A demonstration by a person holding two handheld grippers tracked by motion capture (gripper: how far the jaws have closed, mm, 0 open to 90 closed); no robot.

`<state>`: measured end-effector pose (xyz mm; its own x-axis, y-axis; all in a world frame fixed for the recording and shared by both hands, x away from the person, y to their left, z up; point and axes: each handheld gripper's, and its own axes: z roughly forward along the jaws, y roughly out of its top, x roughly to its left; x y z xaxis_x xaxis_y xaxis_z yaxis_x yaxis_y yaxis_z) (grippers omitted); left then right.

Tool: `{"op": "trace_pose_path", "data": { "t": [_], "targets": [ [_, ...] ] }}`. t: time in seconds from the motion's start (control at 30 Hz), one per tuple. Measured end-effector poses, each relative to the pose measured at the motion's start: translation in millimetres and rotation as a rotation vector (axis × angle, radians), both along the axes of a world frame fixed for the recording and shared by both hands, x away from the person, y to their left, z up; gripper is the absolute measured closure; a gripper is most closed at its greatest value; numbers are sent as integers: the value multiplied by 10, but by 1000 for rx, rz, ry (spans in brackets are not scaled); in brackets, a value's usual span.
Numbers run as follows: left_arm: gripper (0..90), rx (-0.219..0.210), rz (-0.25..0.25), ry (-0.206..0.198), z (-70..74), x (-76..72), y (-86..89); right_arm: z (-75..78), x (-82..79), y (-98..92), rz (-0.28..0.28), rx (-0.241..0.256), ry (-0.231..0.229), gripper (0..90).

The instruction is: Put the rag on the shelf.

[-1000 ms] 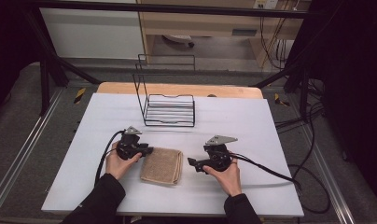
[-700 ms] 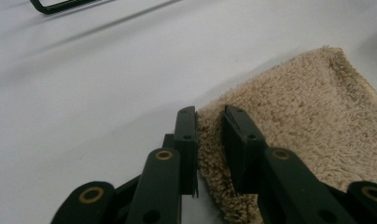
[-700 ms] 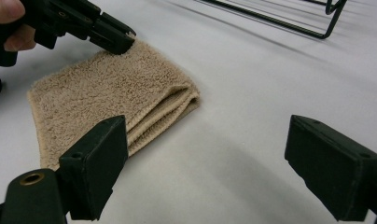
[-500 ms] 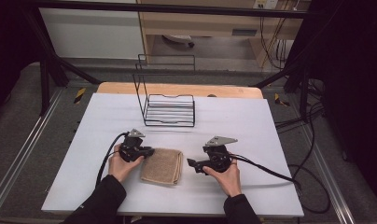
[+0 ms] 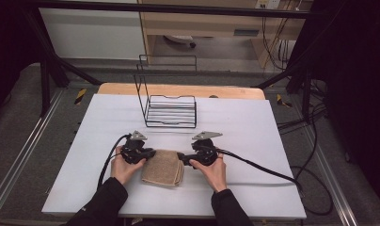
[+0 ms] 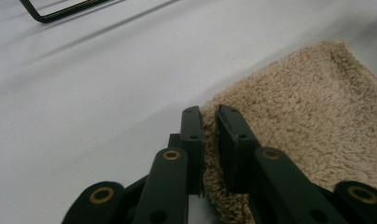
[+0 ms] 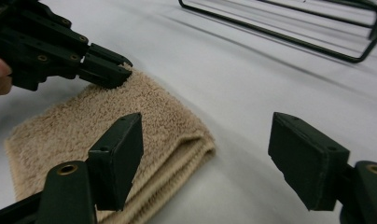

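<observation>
We see a folded beige towel (image 5: pixel 162 167) lying flat on the white table (image 5: pixel 254 136), near the person's edge and between the two hands. The left gripper (image 5: pixel 148 153) sits at the towel's far left corner; in the left gripper view its jaws are pressed almost together, pinching the towel's edge (image 6: pixel 210 154) between them. The right gripper (image 5: pixel 180 157) sits just beside the towel's right side. In the right gripper view its jaws stand spread wide, one over the towel's folded layers (image 7: pixel 177 140) and the other over bare table, and we cannot tell whether the nearer jaw touches the cloth. That view also shows the left gripper (image 7: pixel 107 70) clamped on the far corner. A black wire rack (image 5: pixel 171 109) stands farther back on the table, well apart from the towel.
</observation>
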<state>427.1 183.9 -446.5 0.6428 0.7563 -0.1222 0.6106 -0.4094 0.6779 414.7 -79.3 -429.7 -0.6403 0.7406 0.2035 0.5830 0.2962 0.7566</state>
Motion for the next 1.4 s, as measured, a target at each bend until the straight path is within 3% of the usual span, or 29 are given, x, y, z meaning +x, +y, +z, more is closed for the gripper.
{"op": "trace_pose_path", "data": {
  "t": [0.23, 0.43, 0.6, 1.0, 1.23, 1.4],
  "targets": [
    [799, 4, -6, -7, -1, -4, -3, -92, 102, 184, -11, -47, 16, 400],
    [798, 1, -10, -6, -3, -1, 3, -194, 109, 211, -12, -84, 40, 522],
    [797, 5, -13, -10, -4, -2, 4, -189, 90, 205, -2, -89, 53, 615],
    [796, -13, -20, 2, -7, 15, 28, -195, 106, 217, -22, -33, 150, 803],
    [835, -52, -5, 27, 10, 32, 70, -175, 93, 213, -13, -23, 139, 832],
    [844, -92, -7, 6, 91, 5, 139, -124, 72, 203, -11, -4, 119, 835]
  ]
}}
